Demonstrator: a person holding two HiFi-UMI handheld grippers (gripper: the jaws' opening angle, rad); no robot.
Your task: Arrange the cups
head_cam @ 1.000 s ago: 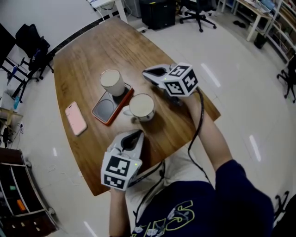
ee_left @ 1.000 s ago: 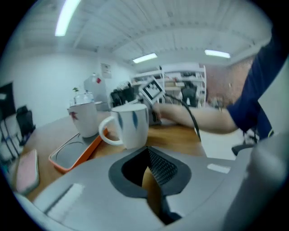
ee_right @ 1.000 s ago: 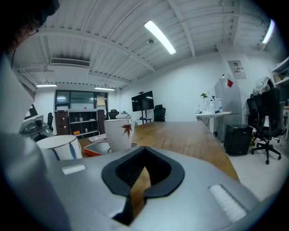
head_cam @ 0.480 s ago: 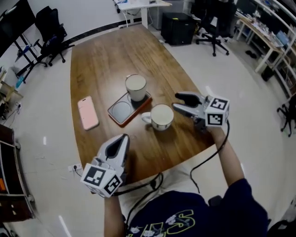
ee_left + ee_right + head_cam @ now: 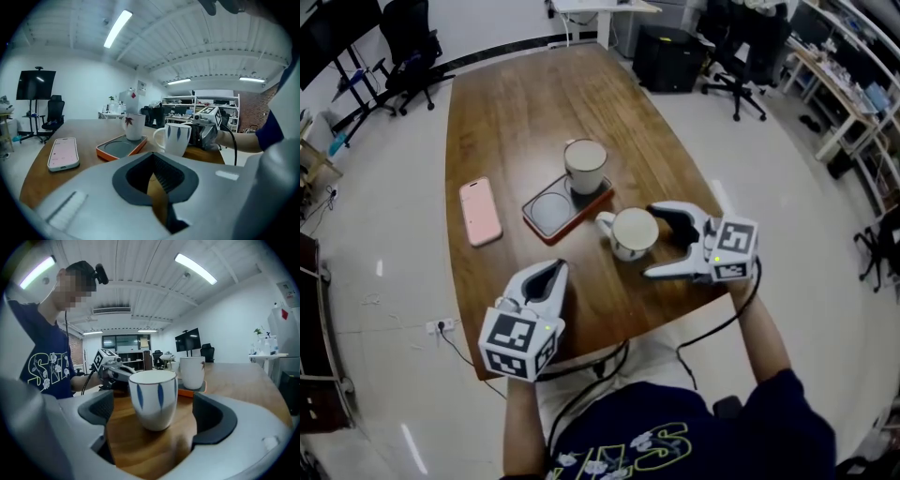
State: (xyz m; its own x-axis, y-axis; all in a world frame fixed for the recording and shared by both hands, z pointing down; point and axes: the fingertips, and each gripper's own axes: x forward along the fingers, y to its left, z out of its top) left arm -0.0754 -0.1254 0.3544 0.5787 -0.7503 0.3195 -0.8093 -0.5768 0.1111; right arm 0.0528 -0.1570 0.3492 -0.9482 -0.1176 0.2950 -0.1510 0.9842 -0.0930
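Right gripper (image 5: pixel 652 241) — jaws just opened wide — straddles the blue-striped cup (image 5: pixel 634 232) without touching.

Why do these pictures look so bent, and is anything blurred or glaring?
Head view: the wide lens bows the table at its edges and the floor carries lamp streaks. Left gripper view: black rounded corners, ceiling lamp blown white. Right gripper view: striped cup sharp; face patch was added.

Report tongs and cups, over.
Right tongs just opened, astride striped cup, not touching. Left tongs shut, empty. Other cup on orange tray. Nothing blocking.
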